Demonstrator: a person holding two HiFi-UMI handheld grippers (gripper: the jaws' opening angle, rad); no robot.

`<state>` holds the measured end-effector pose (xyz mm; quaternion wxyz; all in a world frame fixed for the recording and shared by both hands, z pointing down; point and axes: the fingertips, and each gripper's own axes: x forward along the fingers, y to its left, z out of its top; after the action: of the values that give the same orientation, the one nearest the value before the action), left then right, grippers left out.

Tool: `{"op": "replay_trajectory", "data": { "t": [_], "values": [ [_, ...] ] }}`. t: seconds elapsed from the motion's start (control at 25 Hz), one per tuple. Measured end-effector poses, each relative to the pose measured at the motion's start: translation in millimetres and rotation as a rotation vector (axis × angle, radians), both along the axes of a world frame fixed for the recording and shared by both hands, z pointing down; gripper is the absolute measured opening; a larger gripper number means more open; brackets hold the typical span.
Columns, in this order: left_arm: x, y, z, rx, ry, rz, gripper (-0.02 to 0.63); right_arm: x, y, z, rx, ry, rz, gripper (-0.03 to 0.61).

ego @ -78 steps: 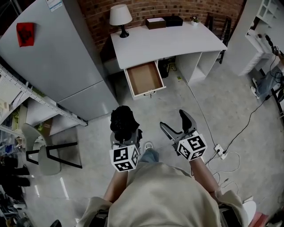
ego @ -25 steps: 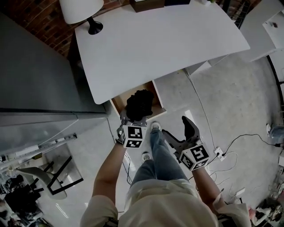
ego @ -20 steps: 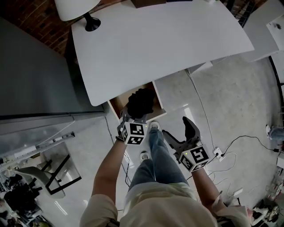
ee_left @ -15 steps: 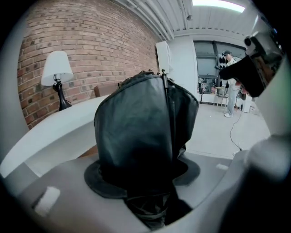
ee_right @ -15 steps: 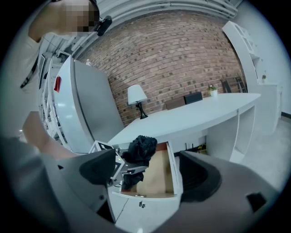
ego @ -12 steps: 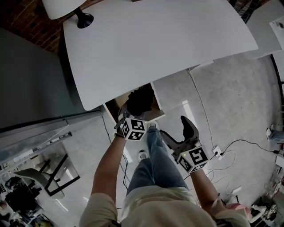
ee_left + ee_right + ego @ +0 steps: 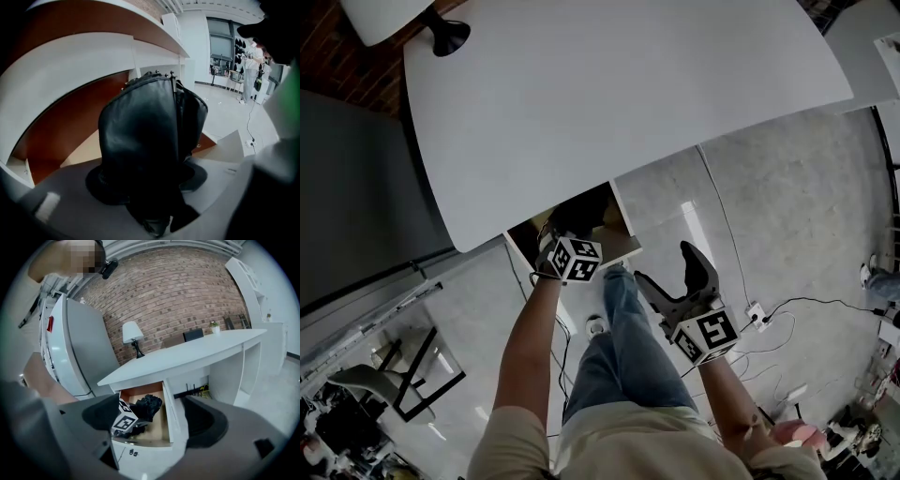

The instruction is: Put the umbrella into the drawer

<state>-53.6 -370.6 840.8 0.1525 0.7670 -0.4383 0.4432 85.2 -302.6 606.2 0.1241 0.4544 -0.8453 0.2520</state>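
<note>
Umbrella held down in the open drawer, left jaws beginning to part

The left gripper (image 7: pixel 565 234) has the folded black umbrella (image 7: pixel 145 154) between its jaws, which are opening with the pads seemingly on the fabric; the umbrella sits within the wooden drawer (image 7: pixel 168 420) under the white desk (image 7: pixel 609 94), though whether it touches the bottom board I cannot tell; the right gripper (image 7: pixel 667 265) is empty, jaws spread, near the drawer front; best, I judge, to rest the umbrella flat and clear of the side walls before freeing it, then lift straight out.
</note>
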Motion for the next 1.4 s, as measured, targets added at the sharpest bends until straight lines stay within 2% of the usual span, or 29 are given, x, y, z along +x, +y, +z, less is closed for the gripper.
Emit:
{"op": "replay_trajectory", "data": {
  "t": [0.16, 0.36, 0.68, 0.84, 1.04, 1.32, 1.4],
  "values": [
    [-3.8, -4.0, 20.1, -0.048, -0.035, 0.009, 0.267, 1.9, -6.1, 10.2, -0.012, -0.003, 0.002, 0.414],
    [7.3, -10.9, 26.4, -0.037, -0.045, 0.047, 0.241, 2.8, -11.5, 20.0, -0.025, -0.012, 0.012, 0.413],
    [8.0, -5.9, 21.2, -0.025, -0.057, 0.011, 0.247, 0.4, -12.2, 10.7, -0.006, -0.008, 0.009, 0.413],
    [9.2, 2.9, -2.0, -0.016, 0.028, -0.024, 0.289, 1.8, -2.8, 2.1, 0.015, -0.004, 0.015, 0.414],
    [8.2, 22.0, -49.2, 0.047, 0.124, -0.083, 0.291, 2.1, 17.4, -15.5, 0.043, 0.015, 0.025, 0.413],
    [12.0, 54.3, -131.5, 0.176, 0.248, -0.137, 0.231, -4.1, 53.2, -47.7, 0.094, 0.027, 0.036, 0.409],
    [13.4, 68.4, -153.3, 0.203, 0.27, -0.144, 0.189, -4.8, 66.4, -57.1, 0.108, 0.033, 0.036, 0.362]
  ]
}}
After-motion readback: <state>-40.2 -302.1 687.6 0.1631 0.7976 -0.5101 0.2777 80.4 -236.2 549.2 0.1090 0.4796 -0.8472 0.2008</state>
